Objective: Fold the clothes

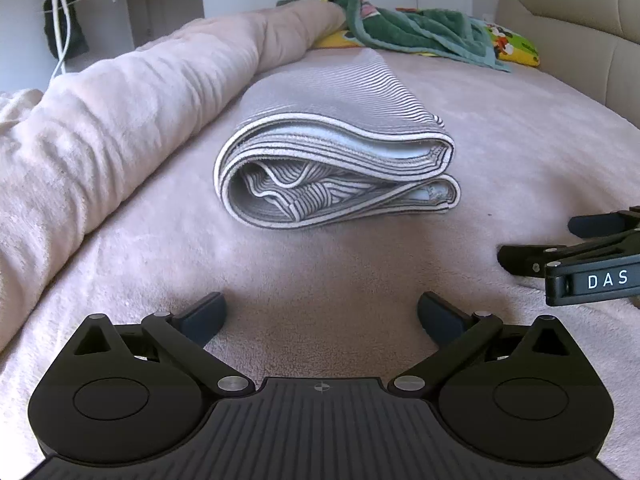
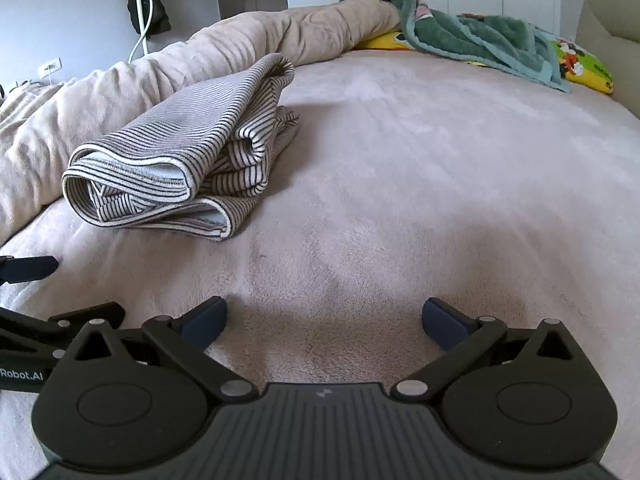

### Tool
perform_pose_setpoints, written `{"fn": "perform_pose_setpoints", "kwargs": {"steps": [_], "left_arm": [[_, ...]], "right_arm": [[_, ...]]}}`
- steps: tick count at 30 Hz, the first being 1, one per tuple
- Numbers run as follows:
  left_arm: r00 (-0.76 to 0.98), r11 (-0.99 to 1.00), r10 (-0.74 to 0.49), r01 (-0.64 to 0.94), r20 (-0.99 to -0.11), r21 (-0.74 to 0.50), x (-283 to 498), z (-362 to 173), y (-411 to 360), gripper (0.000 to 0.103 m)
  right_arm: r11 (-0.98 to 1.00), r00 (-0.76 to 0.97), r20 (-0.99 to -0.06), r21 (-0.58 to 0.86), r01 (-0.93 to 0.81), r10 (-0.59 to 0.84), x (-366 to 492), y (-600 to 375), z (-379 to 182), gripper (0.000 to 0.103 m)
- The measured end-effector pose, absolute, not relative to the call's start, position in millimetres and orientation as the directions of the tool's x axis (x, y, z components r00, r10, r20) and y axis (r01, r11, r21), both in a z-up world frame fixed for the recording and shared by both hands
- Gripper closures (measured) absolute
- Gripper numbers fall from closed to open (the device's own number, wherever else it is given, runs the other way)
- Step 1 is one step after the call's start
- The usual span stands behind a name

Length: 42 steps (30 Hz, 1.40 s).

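Note:
A grey-and-white striped garment [image 1: 336,160] lies folded in a thick stack on the pink bed cover [image 1: 500,140]. In the right wrist view the striped garment [image 2: 180,160] sits at the left, its folded layers facing me. My left gripper [image 1: 322,316] hovers open just in front of the stack, nothing between its fingers. My right gripper [image 2: 325,318] is open too, over bare cover to the right of the garment. The right gripper [image 1: 560,248] shows at the right edge of the left wrist view; the left gripper [image 2: 48,292] shows at the lower left of the right wrist view.
A rolled pink duvet [image 1: 120,128] runs along the left side of the bed. A green towel [image 1: 400,20] and a yellow cartoon pillow [image 1: 512,46] lie at the far end. A beige headboard [image 1: 580,20] stands at the right. A dark bag [image 1: 64,20] hangs on the wall.

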<state>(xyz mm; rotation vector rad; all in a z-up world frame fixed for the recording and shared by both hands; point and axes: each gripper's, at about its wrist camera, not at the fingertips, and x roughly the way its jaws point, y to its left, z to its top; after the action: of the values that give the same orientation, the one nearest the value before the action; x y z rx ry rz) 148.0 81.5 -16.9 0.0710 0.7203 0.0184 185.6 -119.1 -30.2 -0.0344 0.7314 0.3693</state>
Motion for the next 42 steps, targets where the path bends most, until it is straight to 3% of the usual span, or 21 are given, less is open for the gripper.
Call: {"fn": "perform_pose_setpoints", "kwargs": {"steps": [42], "left_arm": [[0.751, 0.997, 0.043, 0.005, -0.659, 0.071, 147.7, -16.1, 78.2, 0.000]], "right_arm": [[0.935, 0.683, -0.659, 0.093, -0.342, 0.315, 185.9, -117.6, -29.5, 0.000]]}}
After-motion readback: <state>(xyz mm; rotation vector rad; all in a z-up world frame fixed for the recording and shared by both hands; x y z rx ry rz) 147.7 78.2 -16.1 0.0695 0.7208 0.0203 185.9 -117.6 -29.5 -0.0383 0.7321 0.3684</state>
